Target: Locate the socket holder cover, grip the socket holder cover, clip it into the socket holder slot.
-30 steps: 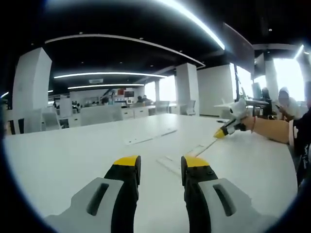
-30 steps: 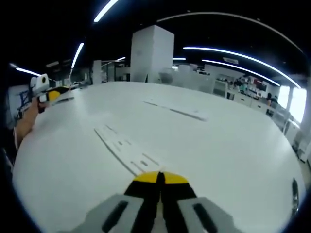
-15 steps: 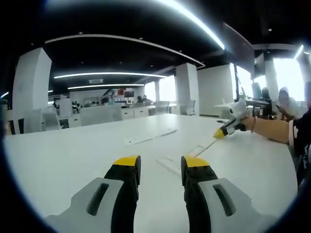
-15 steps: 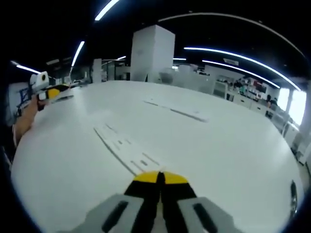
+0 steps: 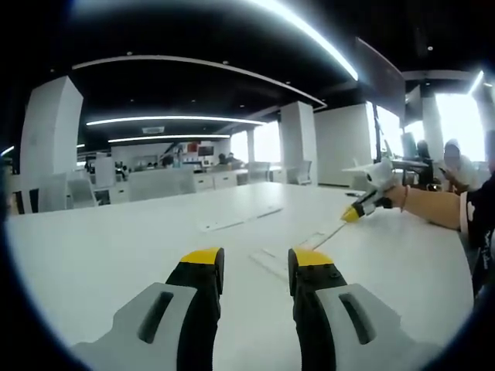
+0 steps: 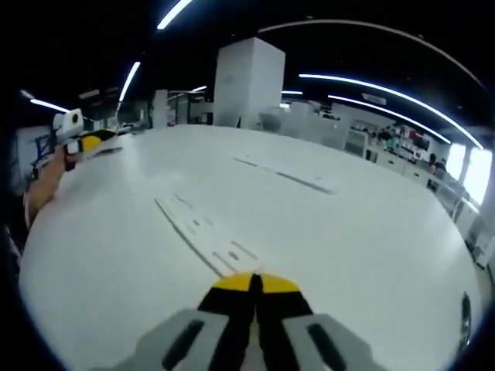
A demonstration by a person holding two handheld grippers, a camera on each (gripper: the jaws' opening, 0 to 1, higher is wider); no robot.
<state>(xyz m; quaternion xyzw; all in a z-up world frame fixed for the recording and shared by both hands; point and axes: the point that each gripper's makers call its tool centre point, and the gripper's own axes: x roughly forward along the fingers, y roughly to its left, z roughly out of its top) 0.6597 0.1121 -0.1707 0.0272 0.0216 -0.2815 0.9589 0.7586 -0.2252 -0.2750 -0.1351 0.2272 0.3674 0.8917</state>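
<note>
Item: socket holder cover (image 6: 207, 235), frame centre, pinched in our right gripper (image 6: 254, 283). Socket holder (image 6: 285, 177) lies upper right on counter (image 6: 371, 247). Left gripper (image 5: 255, 267) gapes empty. We judge clipping remains.

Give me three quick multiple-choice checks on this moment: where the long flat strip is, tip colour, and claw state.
1. The near end of the long white strip lies:
A. at the right claw
B. off the table
C. under a box

2. The claw tips are:
A. red
B. yellow
C. blue

3. The left claw is:
A. shut on the strip
B. shut, empty
C. open

Answers: 1 A, the strip runs to the closed tips; 2 B, yellow caps in both views; 3 C, table shows between its jaws.
</note>
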